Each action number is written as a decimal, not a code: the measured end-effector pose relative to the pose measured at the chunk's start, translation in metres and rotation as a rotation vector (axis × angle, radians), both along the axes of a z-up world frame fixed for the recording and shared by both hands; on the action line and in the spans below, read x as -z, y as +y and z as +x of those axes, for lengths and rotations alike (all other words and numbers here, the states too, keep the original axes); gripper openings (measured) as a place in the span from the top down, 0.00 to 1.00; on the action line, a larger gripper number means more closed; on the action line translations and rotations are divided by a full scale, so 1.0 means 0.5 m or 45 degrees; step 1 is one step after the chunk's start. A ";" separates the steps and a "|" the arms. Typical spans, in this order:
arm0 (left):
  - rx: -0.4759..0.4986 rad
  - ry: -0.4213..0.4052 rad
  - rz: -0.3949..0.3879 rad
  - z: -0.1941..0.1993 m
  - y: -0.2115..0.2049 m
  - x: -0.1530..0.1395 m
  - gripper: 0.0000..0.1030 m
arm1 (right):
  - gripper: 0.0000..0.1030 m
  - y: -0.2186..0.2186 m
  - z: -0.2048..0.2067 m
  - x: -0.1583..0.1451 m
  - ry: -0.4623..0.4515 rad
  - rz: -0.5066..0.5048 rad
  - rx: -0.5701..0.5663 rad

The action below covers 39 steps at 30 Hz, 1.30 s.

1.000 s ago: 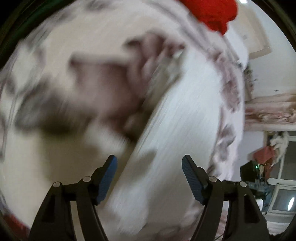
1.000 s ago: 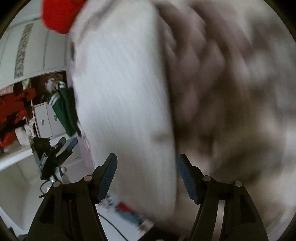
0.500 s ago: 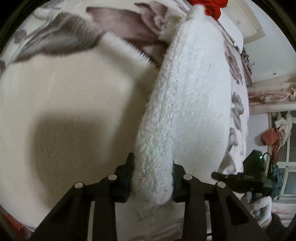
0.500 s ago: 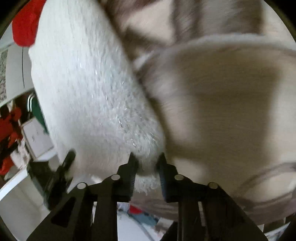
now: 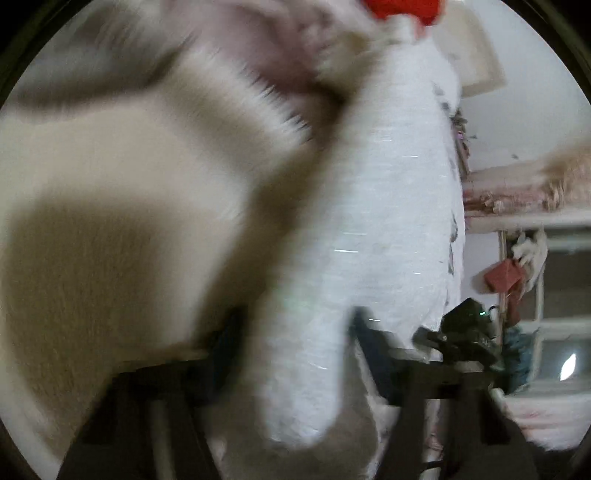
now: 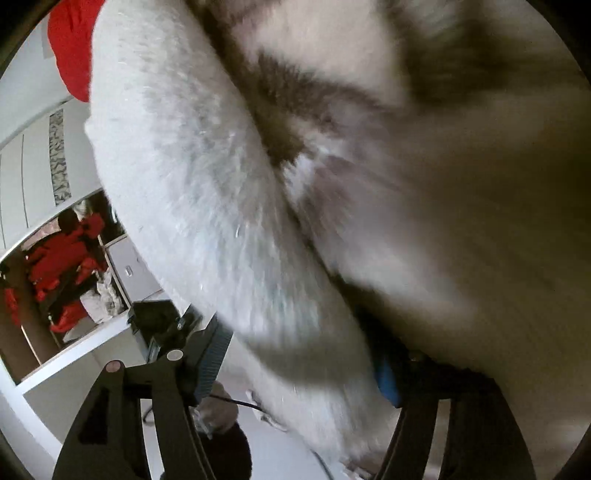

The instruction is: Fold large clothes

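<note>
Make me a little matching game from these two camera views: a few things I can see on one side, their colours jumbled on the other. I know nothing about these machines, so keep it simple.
Things:
1. fuzzy garment
2. cloth bundle at the top edge
3. blanket under the garment
4. small light on the black device

Colours:
a. green
b. cream with a dark flower print
c. white
d. red

Pairs: 1-c, 2-d, 3-b, 4-a.
</note>
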<state>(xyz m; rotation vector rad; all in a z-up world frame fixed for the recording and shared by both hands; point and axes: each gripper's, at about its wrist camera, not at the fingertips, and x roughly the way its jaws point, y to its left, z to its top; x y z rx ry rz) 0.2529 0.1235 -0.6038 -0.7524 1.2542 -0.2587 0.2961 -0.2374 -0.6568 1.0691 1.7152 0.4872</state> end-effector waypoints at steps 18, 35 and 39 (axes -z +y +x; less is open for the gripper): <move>0.003 0.288 -0.077 -0.309 -0.110 -0.074 0.77 | 0.85 -0.124 -0.310 -0.242 0.063 -0.102 -0.125; -0.023 0.390 0.768 -0.263 0.003 -0.052 0.15 | 0.42 -0.126 -0.260 -0.362 -0.035 -0.539 -0.336; -0.031 0.488 0.797 -0.220 0.024 0.078 0.00 | 0.42 -0.104 -0.203 -0.418 -0.141 -0.574 -0.362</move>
